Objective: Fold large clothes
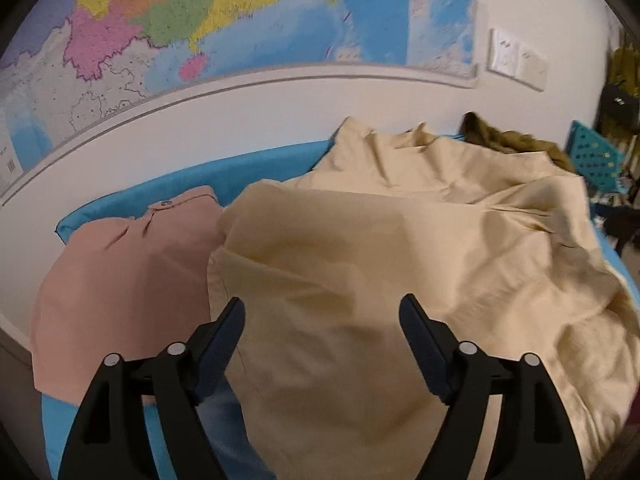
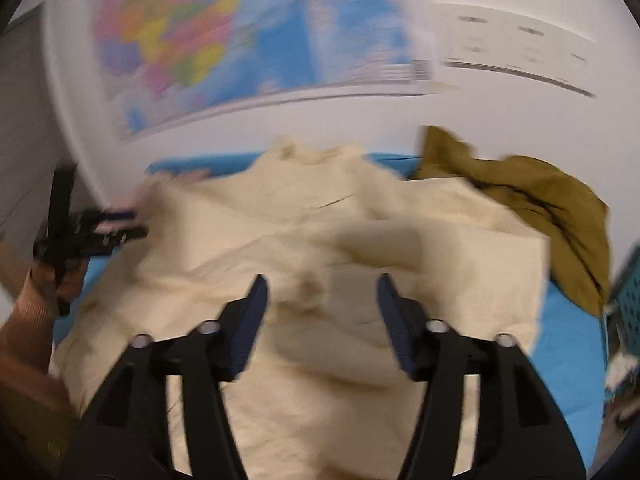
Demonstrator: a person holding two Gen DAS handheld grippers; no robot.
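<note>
A large garment (image 1: 380, 240) is spread over the middle of a table (image 1: 192, 178). A smaller folded garment (image 1: 124, 276) is laid at its left, a crumpled one (image 2: 540, 208) at upper right, a map (image 1: 240, 20) behind.

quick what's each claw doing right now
Left claw: open, holding nothing, above the cream garment.
Right claw: open, holding nothing, over the same garment.

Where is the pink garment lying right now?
In the left wrist view the pink garment lies folded at the left end of the blue surface, beside the cream garment and below the wall map.
</note>
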